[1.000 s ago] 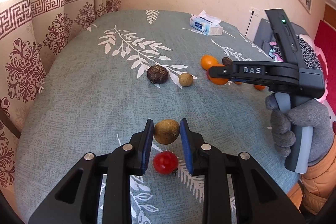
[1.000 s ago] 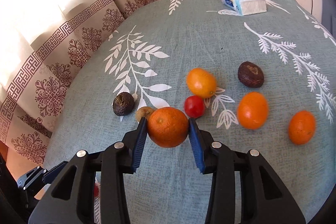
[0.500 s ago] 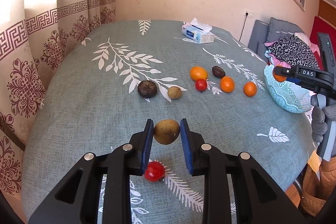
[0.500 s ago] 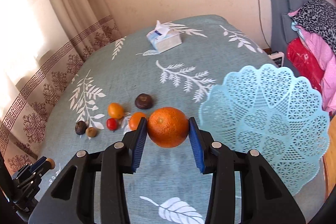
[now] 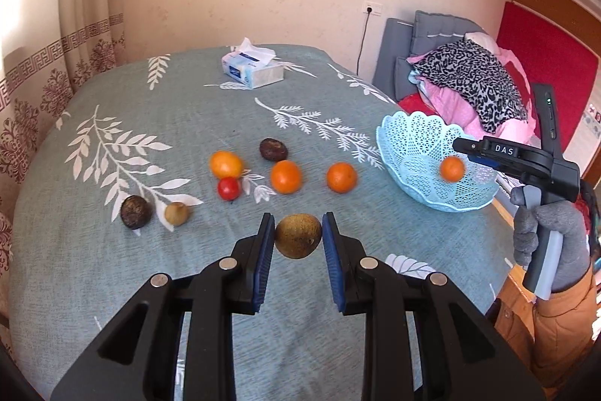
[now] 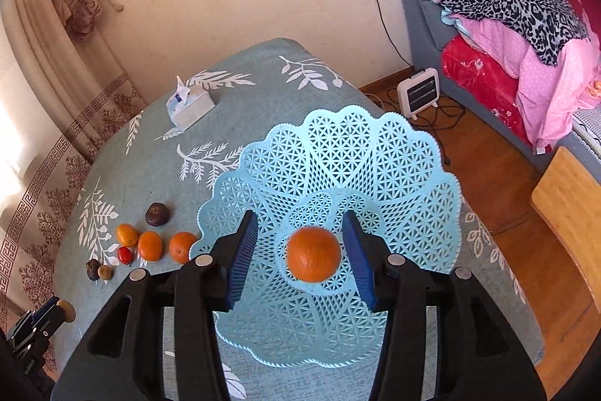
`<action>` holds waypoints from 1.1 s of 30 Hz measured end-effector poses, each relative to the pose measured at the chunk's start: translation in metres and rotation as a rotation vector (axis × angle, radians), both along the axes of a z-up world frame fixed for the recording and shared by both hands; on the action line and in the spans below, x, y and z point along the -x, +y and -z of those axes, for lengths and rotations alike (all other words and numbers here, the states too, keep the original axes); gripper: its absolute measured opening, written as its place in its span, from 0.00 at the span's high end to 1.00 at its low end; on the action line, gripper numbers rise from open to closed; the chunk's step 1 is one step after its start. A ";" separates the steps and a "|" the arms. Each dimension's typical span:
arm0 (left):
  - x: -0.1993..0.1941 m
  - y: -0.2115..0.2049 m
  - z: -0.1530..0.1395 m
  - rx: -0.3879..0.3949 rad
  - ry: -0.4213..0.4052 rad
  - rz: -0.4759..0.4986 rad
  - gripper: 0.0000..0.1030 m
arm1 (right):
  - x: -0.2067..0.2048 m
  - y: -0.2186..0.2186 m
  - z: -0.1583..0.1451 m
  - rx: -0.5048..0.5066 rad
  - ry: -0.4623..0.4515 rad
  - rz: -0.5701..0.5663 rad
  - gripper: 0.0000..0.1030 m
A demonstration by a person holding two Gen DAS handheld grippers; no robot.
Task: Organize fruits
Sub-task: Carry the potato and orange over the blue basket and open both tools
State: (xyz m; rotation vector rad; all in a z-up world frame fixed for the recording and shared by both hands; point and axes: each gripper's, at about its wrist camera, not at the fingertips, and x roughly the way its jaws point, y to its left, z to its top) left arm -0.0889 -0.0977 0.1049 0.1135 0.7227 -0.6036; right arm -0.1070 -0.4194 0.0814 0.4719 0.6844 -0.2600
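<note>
A: From the left wrist view, what is changing?

B: The left gripper [image 5: 296, 239] is clamping a round brownish-green fruit [image 5: 298, 241] between its blue pads, up off the teal leaf-printed tablecloth [image 5: 112, 269]. A second ago it was hanging low over the near edge with a small red fruit beneath it; now it is looking across toward the pale blue lattice plastic basket [image 5: 413, 153] at the table's right edge. That red fruit is no longer showing in this view.

A: And the other hand?

B: The right gripper [image 5: 464, 155], held in a grey-gloved hand [image 5: 541, 232], is reaching over the basket's near rim, and a round orange fruit [image 5: 452, 169] is showing blurred just below its tip, inside the basket.

A: What is the right wrist view showing?

B: The right gripper [image 6: 298, 247] is opening; its jaws are standing apart with gaps on both sides of the orange [image 6: 313, 253], which half a second ago was pinched tight. The orange is dropping, blurred, over the basket's [image 6: 413, 175] centre.

A: So one fruit is going in?

B: I'd judge so. The rest are waiting in a loose row mid-table: three orange fruits [image 6: 150, 245], a red cherry tomato [image 6: 125, 254], and the brown ones. The left gripper's fruit looks next for the basket.
</note>
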 end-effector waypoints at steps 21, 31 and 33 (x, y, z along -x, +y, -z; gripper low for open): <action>-0.034 -0.161 0.009 0.010 0.146 0.250 0.74 | 0.019 -0.020 -0.003 -0.046 -0.066 0.065 0.38; -0.033 -0.187 0.016 -0.018 0.157 0.259 0.38 | 0.027 -0.025 -0.005 -0.042 -0.090 0.091 0.35; -0.035 -0.180 0.008 -0.011 0.131 0.239 0.38 | 0.030 -0.026 -0.007 -0.039 -0.101 0.102 0.35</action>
